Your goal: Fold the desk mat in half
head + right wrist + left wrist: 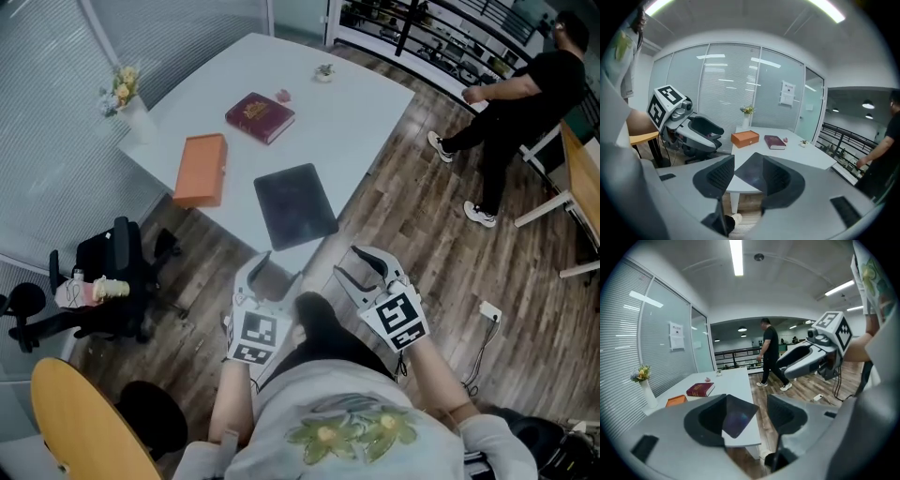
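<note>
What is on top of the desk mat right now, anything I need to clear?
Nothing: the desk mat lies flat and bare on the table. The red book and orange box sit apart from it. Whatever is beneath the mat is covered.

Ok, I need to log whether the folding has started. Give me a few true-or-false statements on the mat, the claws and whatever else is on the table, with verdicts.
1. The desk mat lies flat and unfolded on the table. True.
2. The left claw is shut on the mat's edge. False: it is open and empty, short of the table.
3. The right claw is open and holds nothing. True.
4. The orange box sits on top of the mat. False: it lies apart from the mat, to its left in the head view.
5. The red book is closed. True.
</note>
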Available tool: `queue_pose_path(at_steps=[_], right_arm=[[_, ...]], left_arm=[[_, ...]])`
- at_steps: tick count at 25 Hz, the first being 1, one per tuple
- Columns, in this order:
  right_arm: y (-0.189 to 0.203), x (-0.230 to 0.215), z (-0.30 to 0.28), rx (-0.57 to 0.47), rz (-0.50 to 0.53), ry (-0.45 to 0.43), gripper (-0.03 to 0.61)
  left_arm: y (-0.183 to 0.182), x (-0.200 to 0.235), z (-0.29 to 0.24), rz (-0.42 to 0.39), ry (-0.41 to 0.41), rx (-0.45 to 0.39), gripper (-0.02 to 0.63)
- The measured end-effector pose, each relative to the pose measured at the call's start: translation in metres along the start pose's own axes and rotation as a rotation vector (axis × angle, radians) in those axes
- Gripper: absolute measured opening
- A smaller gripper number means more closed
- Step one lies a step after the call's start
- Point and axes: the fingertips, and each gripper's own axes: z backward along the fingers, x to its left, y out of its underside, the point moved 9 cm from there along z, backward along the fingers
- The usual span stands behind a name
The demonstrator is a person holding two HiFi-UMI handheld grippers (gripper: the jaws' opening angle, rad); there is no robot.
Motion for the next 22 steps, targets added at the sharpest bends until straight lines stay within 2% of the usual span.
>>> queue_pose_path(at_steps=[7,13,22], right_arm=[[0.016,-0.022,-0.035,0.076,0.051,-0.028,0.183],[0.047,-0.041,-0.069,0.194,0.082,-0.053,0.183],[0.079,-0.063,-0.127,0.337,0.236,-0.095,0.183]], left_arm=[[0.018,0.019,-0.032,-0.022,-0.005,0.091,0.255],[0.038,0.029,-0.066,-0.058,0.031,0.203,0.253],[0.082,0.047,-0.118,-0.126,0.080,0.369,0.253]])
